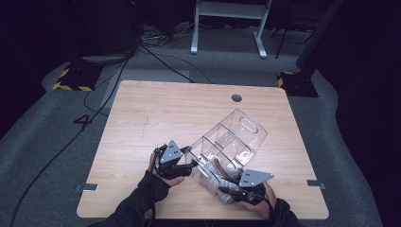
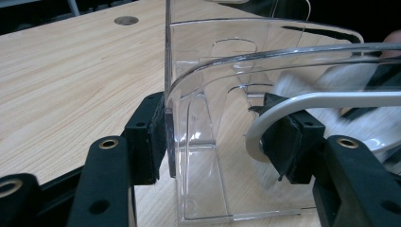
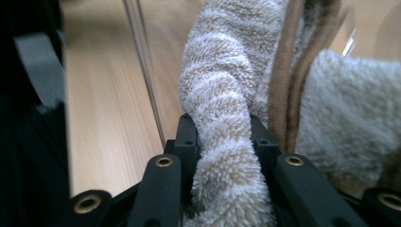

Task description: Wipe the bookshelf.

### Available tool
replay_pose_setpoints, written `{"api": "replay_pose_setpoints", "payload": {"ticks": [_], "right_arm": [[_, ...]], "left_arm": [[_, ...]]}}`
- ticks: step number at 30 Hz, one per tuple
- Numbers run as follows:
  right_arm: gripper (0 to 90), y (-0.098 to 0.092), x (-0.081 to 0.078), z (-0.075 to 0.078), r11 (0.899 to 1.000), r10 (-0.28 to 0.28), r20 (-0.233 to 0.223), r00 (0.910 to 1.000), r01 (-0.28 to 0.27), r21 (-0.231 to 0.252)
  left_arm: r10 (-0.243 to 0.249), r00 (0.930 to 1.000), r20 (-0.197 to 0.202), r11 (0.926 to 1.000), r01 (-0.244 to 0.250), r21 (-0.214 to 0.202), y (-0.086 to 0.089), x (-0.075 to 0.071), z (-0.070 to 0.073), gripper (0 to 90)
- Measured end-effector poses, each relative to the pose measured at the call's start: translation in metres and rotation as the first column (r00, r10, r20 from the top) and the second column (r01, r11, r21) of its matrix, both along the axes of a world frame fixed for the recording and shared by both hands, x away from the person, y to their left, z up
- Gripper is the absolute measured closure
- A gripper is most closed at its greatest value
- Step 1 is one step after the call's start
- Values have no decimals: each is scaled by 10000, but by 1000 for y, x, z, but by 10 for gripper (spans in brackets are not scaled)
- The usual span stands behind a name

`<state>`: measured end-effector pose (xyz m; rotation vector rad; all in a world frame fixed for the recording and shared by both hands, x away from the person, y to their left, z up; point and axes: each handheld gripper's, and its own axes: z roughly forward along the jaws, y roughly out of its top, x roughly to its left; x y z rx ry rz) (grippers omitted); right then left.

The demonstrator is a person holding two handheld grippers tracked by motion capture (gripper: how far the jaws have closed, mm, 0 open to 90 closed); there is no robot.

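A clear plastic organizer (image 1: 239, 132) with several compartments lies diagonally on the wooden table (image 1: 151, 109). My left gripper (image 1: 190, 165) is at its near-left end. In the left gripper view the jaws straddle a clear wall (image 2: 198, 71), with one pad (image 2: 152, 137) flat against its outside and the other behind a curved rim, so my left gripper (image 2: 220, 139) looks shut on the organizer. My right gripper (image 3: 222, 127) is shut on a fuzzy beige-and-white striped sock (image 3: 222, 71). In the high view that sock (image 1: 215, 171) lies in the nearest compartment, with my right gripper (image 1: 228, 191) at its near end.
A round cable hole (image 1: 236, 98) sits near the table's far edge. Bare tabletop lies to the left of and behind the organizer. On the floor beyond are cables and a white desk frame (image 1: 227, 23). A person's dark sleeves come in from the bottom edge.
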<state>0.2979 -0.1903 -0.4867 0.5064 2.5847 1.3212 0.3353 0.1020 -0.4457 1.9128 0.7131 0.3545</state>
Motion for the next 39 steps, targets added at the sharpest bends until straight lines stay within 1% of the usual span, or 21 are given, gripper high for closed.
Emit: {"api": "replay_pose_setpoints", "payload": {"ticks": [1, 4, 7, 9, 10, 12, 14, 15, 17, 18, 20, 21, 23, 25, 27, 29, 31, 34, 35, 37, 39], "right_arm": [[718, 3, -1, -4, 9992, 41, 204, 9998, -33, -407], [717, 7, -1, -4, 9986, -58, 403, 9992, 79, -531], [718, 6, -2, 3, 9995, 117, 248, 9996, -124, 284], [718, 6, -4, 10, 9984, 209, 536, 9983, -237, 511], [718, 6, -4, 10, 9984, 209, 536, 9983, -237, 511], [718, 2, -6, 24, 9916, 68, 774, 9970, -167, 1281], [718, -1, -8, 36, 9860, -73, 1113, 9938, -114, 1666], [718, -2, -11, 41, 9861, -273, 1335, 9907, 48, 1659], [717, 0, -15, 42, 9912, -431, 1601, 9862, 222, 1302], [717, 1, -18, 40, 9942, -609, 1812, 9816, 435, 986], [718, 2, -22, 33, 9967, -678, 1912, 9792, 581, 561], [717, 2, -22, 28, 9975, -703, 1920, 9789, 674, 217], [717, 1, -22, 15, 9959, -833, 1696, 9820, 879, -197], [716, 2, -21, 4, 9925, -814, 1647, 9830, 950, -765], [714, 5, -21, -3, 9883, -768, 1874, 9793, 996, -1157], [715, 8, -21, -2, 9854, -769, 2126, 9741, 1067, -1329], [718, 8, -21, 5, 9863, -904, 2275, 9696, 1189, -1148], [719, 3, -21, 25, 9904, -1139, 2535, 9606, 1299, -474], [719, 2, -21, 33, 9900, -1300, 2749, 9526, 1400, -170], [719, 4, -22, 43, 9890, -1437, 3029, 9421, 1473, 113], [719, 7, -20, 49, 9892, -1454, 3179, 9369, 1439, 284]], "left_arm": [[-10, 10000, 1, 10000, 10, 1, 0, 0, 0, 443], [9, 10000, -35, 10000, -9, -24, 0, 0, 0, 443], [89, 10000, 41, 10000, -89, -6, -1, -1, -1, 446], [57, 10000, 48, 10000, -57, 5, 0, -1, -1, 450], [57, 10000, 48, 10000, -57, 5, 0, -1, -1, 452], [80, 10000, 51, 10000, -80, 15, -1, -1, -1, 453], [50, 10000, 34, 10000, -50, -4, 0, 0, -1, 453], [55, 10000, 36, 10000, -55, -6, 0, 0, -1, 452], [65, 10000, 32, 10000, -65, -1, 0, -1, -1, 452], [70, 10000, 28, 10000, -70, 4, 0, -1, -1, 452], [82, 10000, 43, 10000, -82, 1, 0, -1, -1, 453], [84, 10000, 27, 10000, -84, -11, 0, -1, -1, 453], [72, 10000, 27, 10000, -72, -5, 0, -1, -1, 452], [81, 9999, 76, 10000, -81, 54, 0, -1, -1, 452], [82, 10000, 7, 10000, -82, -19, 0, -2, -1, 450], [158, 9999, -7, 9999, -158, -42, -1, -2, -1, 450], [144, 9999, -66, 9999, -145, -95, -1, -3, -1, 447], [97, 9999, -61, 9999, -97, -130, -1, -2, -2, 441], [101, 9999, -81, 9999, -102, -124, -2, -2, -2, 439], [125, 9999, -116, 9998, -127, -160, -2, -2, -2, 437], [143, 9998, -119, 9997, -145, -214, -2, -2, -2, 435]]}}
